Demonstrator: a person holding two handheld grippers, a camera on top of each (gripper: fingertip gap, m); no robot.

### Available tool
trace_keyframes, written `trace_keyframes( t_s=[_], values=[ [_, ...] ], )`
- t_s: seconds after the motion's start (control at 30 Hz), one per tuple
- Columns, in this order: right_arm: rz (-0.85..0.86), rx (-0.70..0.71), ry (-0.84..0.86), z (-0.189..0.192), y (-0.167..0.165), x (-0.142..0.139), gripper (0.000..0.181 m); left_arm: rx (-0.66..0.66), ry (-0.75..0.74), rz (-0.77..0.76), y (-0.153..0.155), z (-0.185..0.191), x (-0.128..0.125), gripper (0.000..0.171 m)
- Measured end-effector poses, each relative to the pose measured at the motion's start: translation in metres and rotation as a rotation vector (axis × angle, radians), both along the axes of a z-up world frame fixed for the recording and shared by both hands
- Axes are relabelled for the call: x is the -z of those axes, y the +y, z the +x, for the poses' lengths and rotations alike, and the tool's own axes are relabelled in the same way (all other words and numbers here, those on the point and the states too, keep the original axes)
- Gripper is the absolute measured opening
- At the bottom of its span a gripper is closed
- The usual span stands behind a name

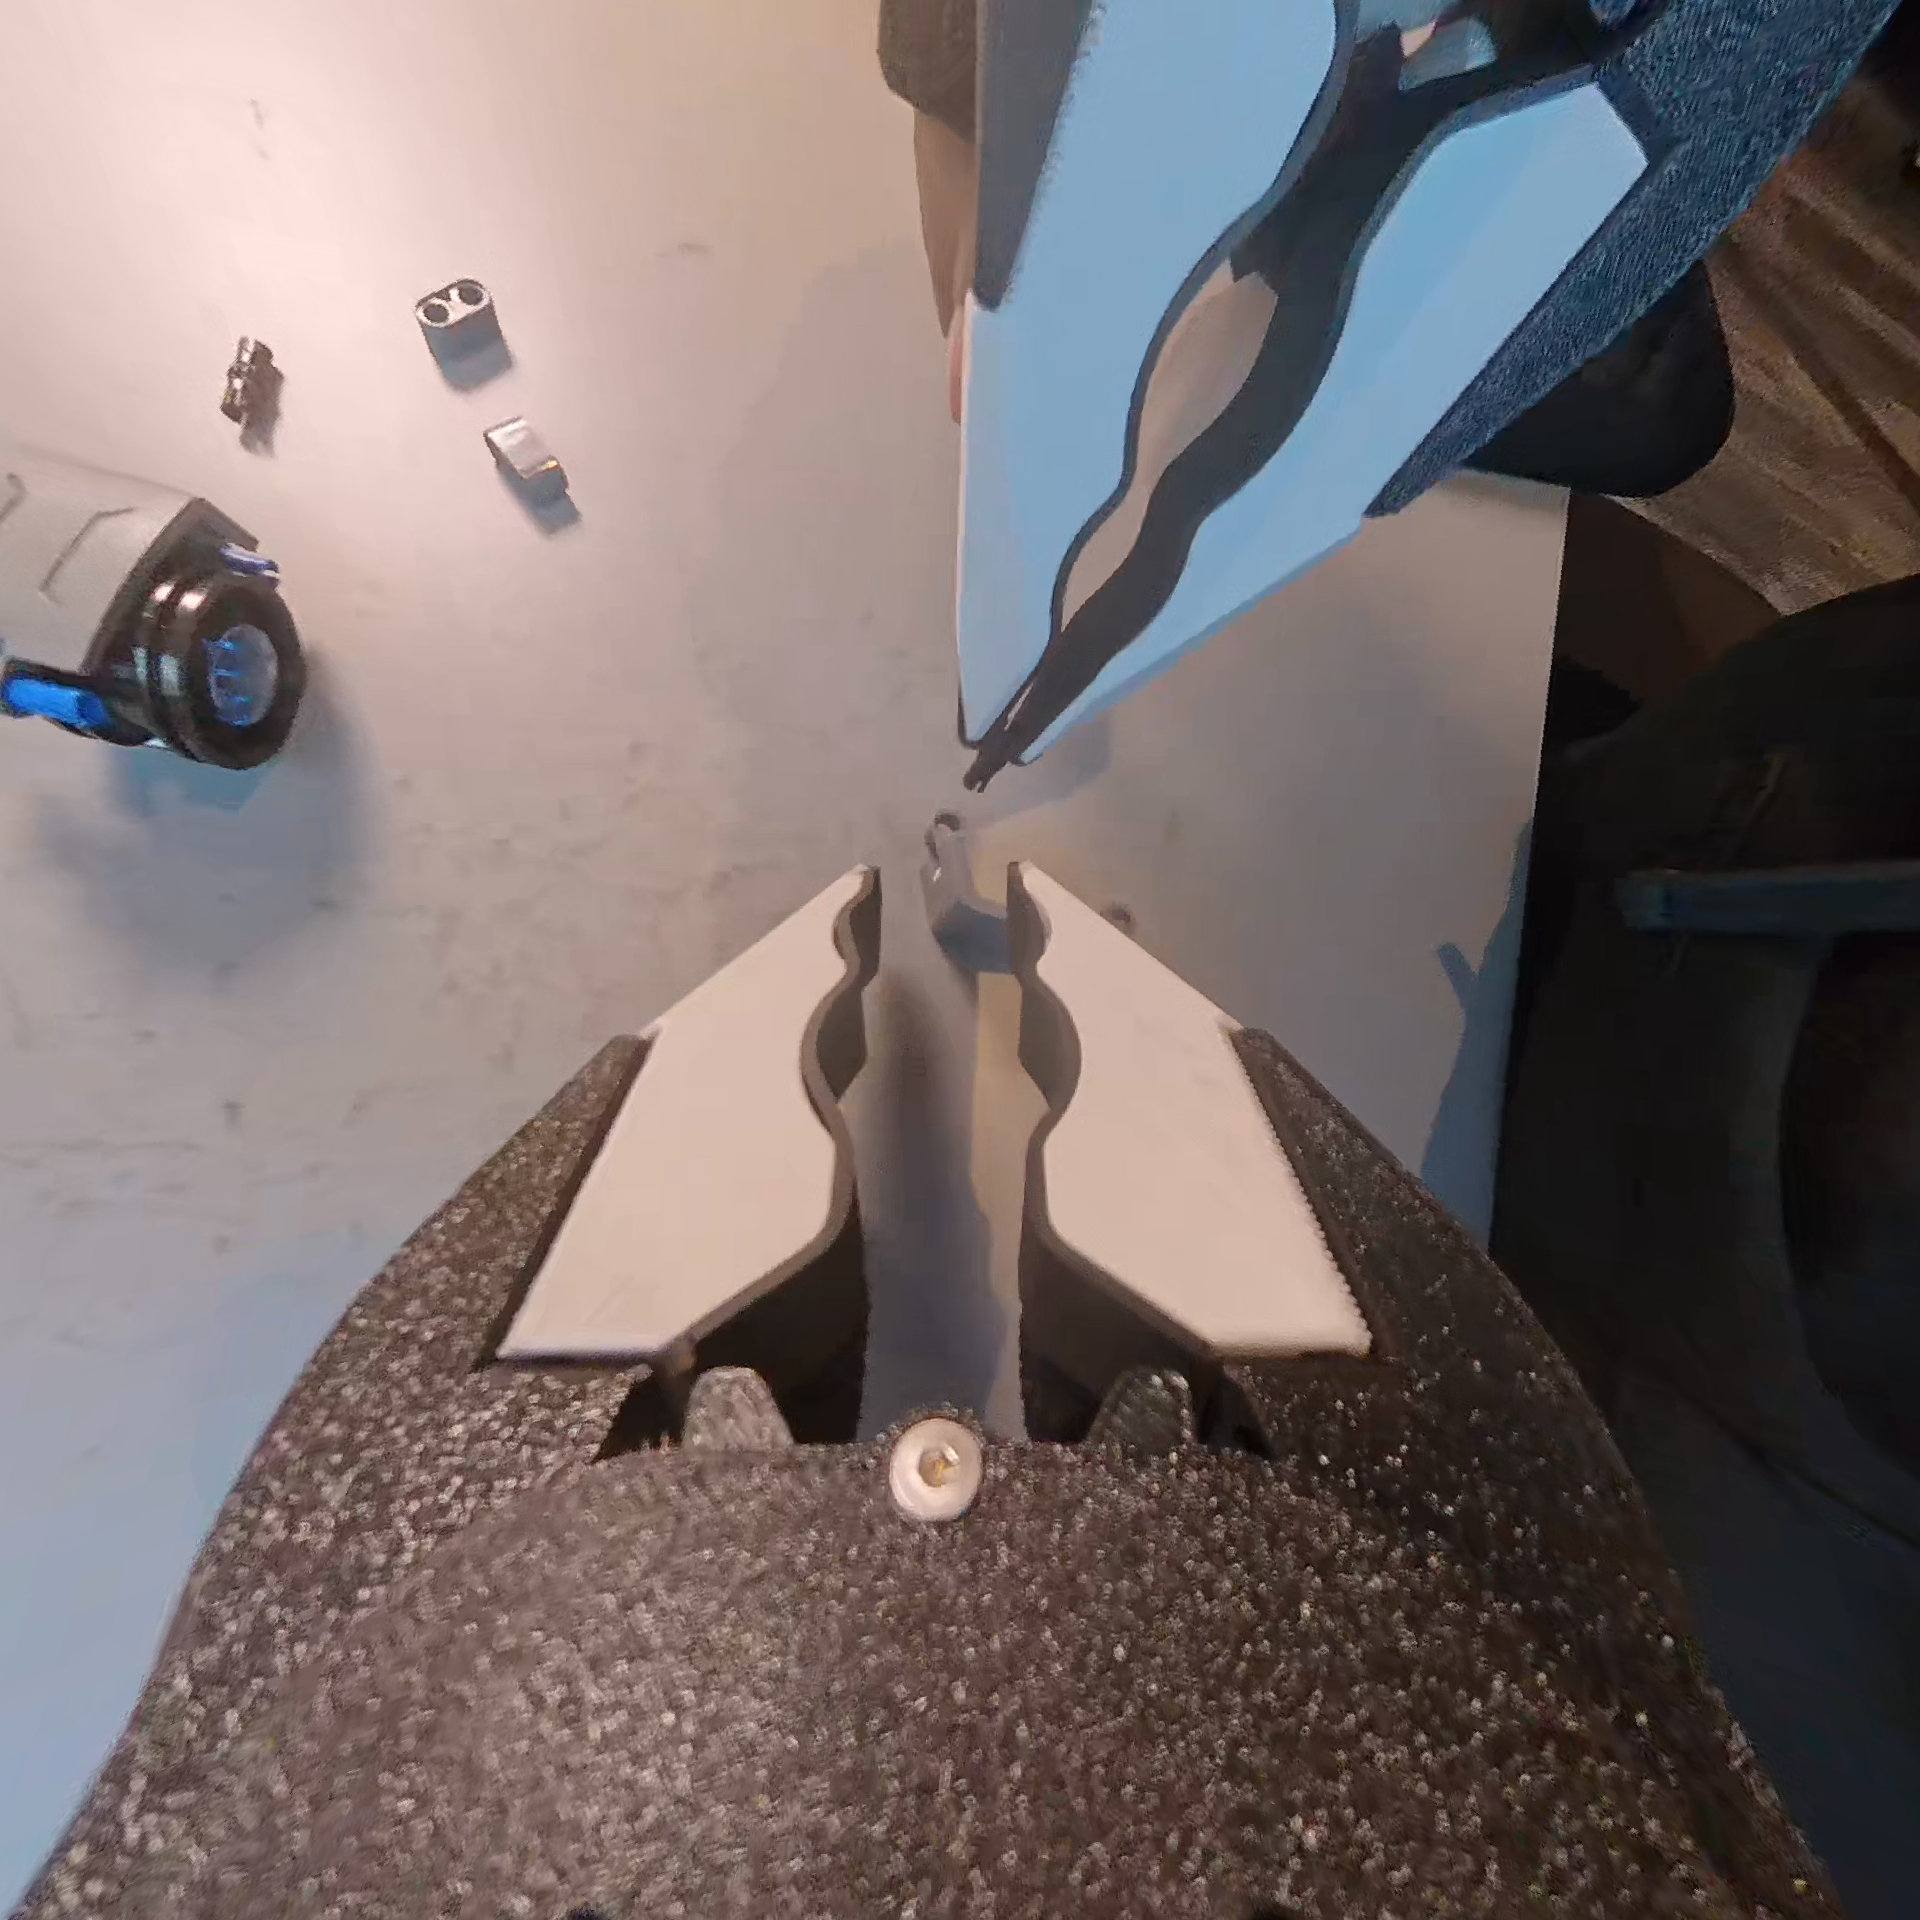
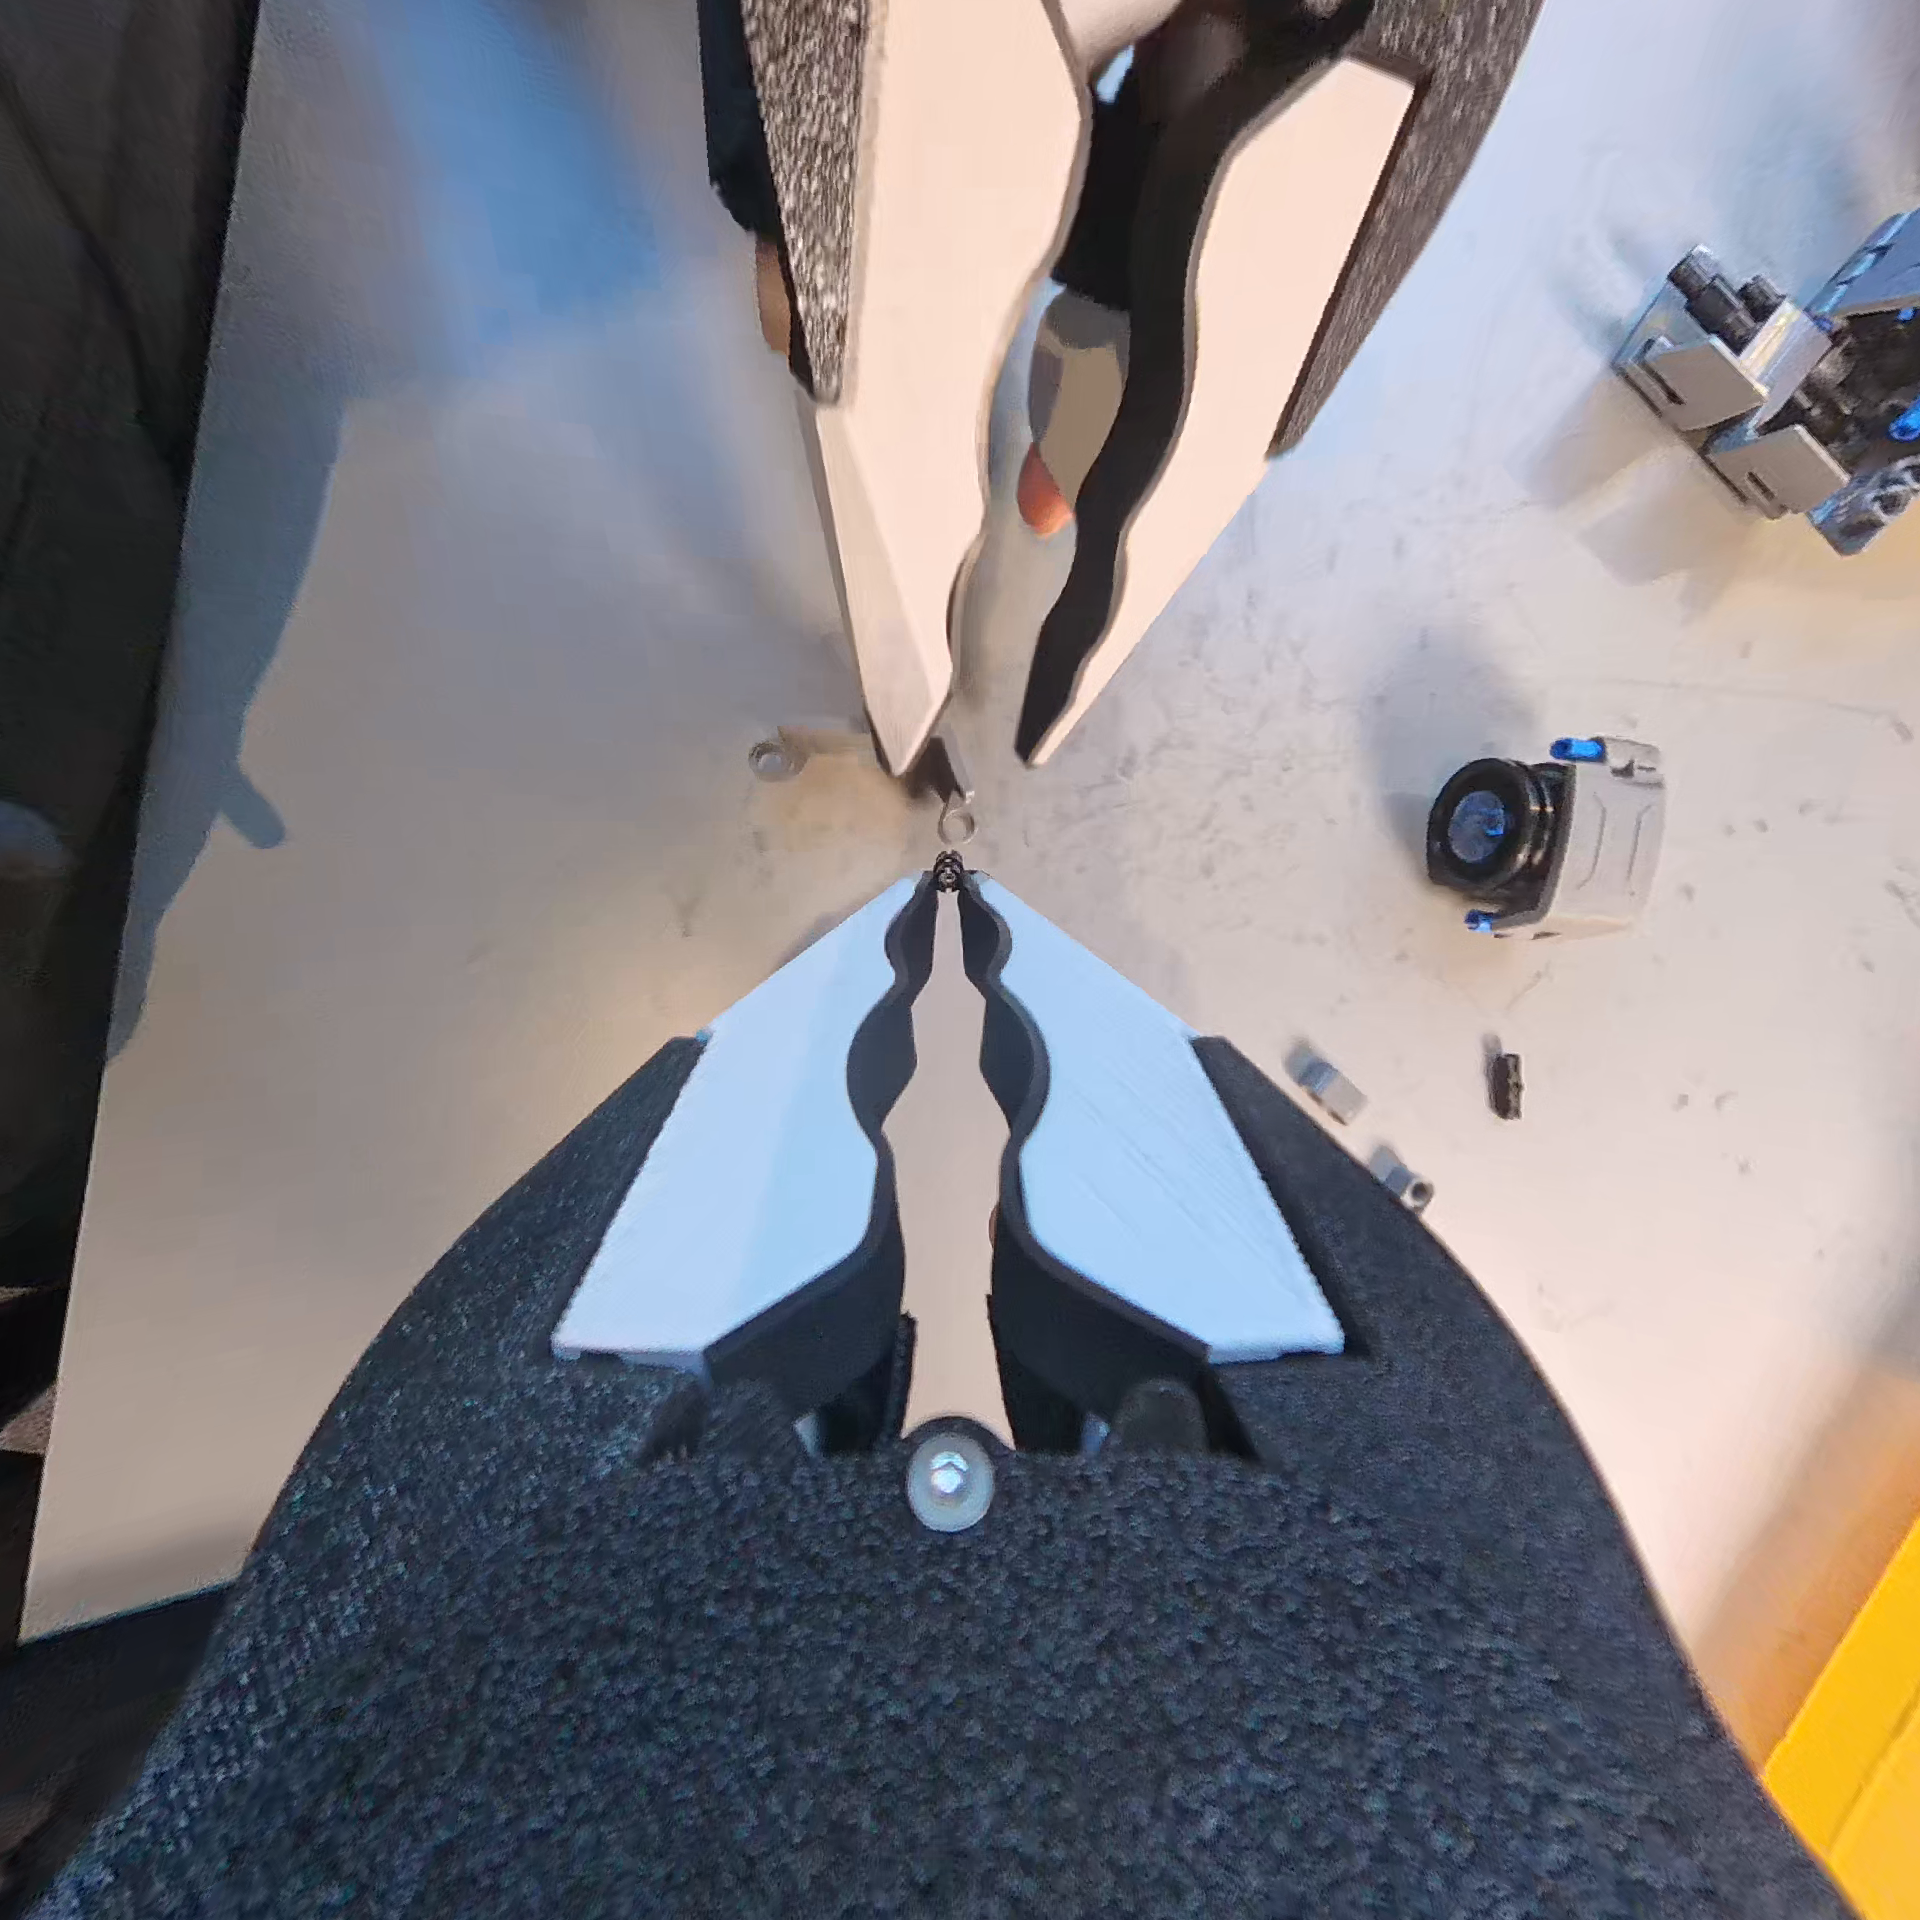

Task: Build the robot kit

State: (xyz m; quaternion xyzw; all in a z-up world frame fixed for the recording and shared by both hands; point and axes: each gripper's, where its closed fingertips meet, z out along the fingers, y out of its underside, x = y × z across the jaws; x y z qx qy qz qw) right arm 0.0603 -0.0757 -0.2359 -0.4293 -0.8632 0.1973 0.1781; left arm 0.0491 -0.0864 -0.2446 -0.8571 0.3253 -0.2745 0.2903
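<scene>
The right gripper (image 2: 948,881) fingers pinch a tiny black pin (image 2: 947,869) over the white desk (image 2: 520,727), beside a small grey ringed connector (image 1: 951,883) between the left gripper's (image 1: 943,883) parted fingers

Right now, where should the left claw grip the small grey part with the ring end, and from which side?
Grip the small grey part by its blocky body, not its ring. It lies lengthwise between the open left claw fingers, so likely approach from the body end and close on its long sides.
</scene>
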Motion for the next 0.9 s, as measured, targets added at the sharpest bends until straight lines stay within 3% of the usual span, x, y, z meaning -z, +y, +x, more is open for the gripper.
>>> trace_keyframes(
  t_s=[0.2, 0.9],
  values=[
    [0.027, -0.035, -0.052, -0.005, -0.002, 0.003, 0.002, -0.009, 0.057, -0.011, 0.002, 0.004, 0.004, 0.006],
    [0.07, -0.075, -0.134, -0.006, -0.008, 0.004, 0.003, -0.037, 0.039, 0.093, 0.002, 0.004, 0.004, 0.004]
  ],
)
